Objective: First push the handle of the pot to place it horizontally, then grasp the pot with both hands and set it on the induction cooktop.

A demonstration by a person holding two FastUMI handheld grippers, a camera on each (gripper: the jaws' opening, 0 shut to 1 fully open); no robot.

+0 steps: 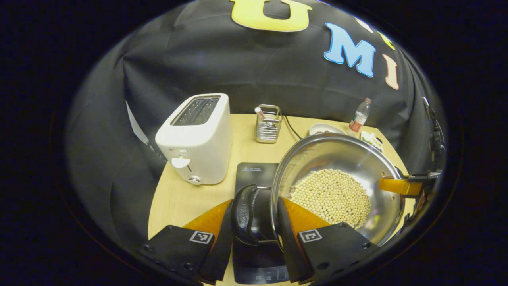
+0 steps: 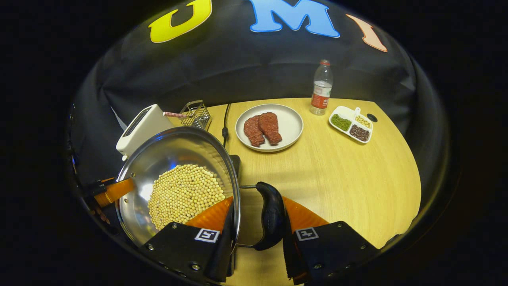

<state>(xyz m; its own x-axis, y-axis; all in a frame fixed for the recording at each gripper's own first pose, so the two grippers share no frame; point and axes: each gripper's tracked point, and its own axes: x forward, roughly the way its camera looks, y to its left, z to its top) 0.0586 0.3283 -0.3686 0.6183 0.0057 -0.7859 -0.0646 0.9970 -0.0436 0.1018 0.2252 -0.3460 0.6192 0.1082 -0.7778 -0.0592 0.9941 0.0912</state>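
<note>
A steel pot point(image 1: 341, 155) with pale round beans point(image 1: 331, 196) in it hangs over the black induction cooktop point(image 1: 254, 171); whether it touches the cooktop I cannot tell. My left gripper point(image 1: 254, 206) is shut on one black side handle point(image 1: 243, 214), with one finger inside the rim. In the right gripper view my right gripper point(image 2: 258, 206) is shut on the opposite black handle point(image 2: 273, 214) of the pot point(image 2: 158, 159), again with a finger inside the rim. In each view the other gripper shows across the pot, the right gripper point(image 1: 401, 186) and the left gripper point(image 2: 115, 190).
A white toaster point(image 1: 196, 139) stands left of the cooktop, a wire holder point(image 1: 268, 125) behind it. To the right are a plate with two meat pieces point(image 2: 270, 127), a water bottle point(image 2: 321, 87) and a divided dish of grains point(image 2: 351, 124). A cable point(image 2: 225, 119) runs back.
</note>
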